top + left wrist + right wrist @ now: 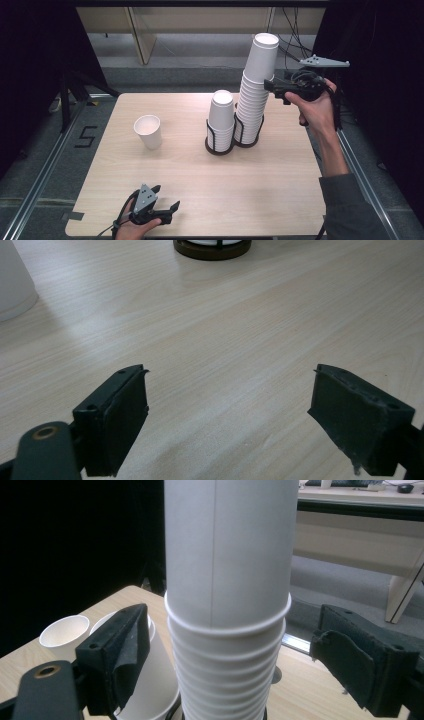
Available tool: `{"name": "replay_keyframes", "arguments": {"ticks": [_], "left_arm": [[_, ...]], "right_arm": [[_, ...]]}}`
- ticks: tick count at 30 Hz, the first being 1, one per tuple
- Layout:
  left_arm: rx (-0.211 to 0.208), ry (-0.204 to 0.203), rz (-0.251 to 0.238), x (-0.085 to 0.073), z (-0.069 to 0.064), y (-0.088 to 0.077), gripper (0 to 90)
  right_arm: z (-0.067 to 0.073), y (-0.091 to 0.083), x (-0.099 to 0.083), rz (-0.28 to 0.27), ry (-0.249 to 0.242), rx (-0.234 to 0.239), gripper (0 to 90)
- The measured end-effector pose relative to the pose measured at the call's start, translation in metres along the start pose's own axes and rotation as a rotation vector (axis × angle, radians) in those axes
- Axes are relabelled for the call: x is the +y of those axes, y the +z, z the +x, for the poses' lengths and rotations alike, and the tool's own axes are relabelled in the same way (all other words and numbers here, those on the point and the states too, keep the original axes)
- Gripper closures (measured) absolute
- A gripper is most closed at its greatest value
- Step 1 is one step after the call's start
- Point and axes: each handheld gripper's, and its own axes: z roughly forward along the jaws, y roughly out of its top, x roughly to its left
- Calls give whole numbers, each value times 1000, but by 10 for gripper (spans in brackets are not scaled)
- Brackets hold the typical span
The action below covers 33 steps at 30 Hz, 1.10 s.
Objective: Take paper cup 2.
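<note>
left gripper [162, 201] rests low at the near edge, held in the left hand [136, 229], which comes in from the bottom of the high view. its body points forward and a little right. in the left gripper view its jaws stand apart with a wide gap and nothing between them.

right gripper [268, 85] is raised well up at the far right, held in the right hand [315, 107]; forearm and grey sleeve [350, 207] run down to the lower right corner. it points left, roughly level. in the right gripper view its jaws stand wide, pads [122, 655] pressing on nothing.
</note>
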Motion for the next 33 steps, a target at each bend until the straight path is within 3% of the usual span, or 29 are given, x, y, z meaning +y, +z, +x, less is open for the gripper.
{"name": "replay_keyframes", "arguments": {"ticks": [6, 14, 24, 33], "left_arm": [[1, 3, 8, -1, 1, 0, 146], [-12, 5, 7, 0, 1, 0, 146], [-17, 0, -4, 1, 1, -1, 146], [-21, 9, -1, 1, 2, -1, 146]], "right_arm": [[-3, 11, 11, -22, 10, 9, 154], [-2, 27, 28, -29, -14, 13, 153], [-1, 52, 34, -14, -12, 4, 133], [-1, 62, 38, -4, -15, 7, 145]]}}
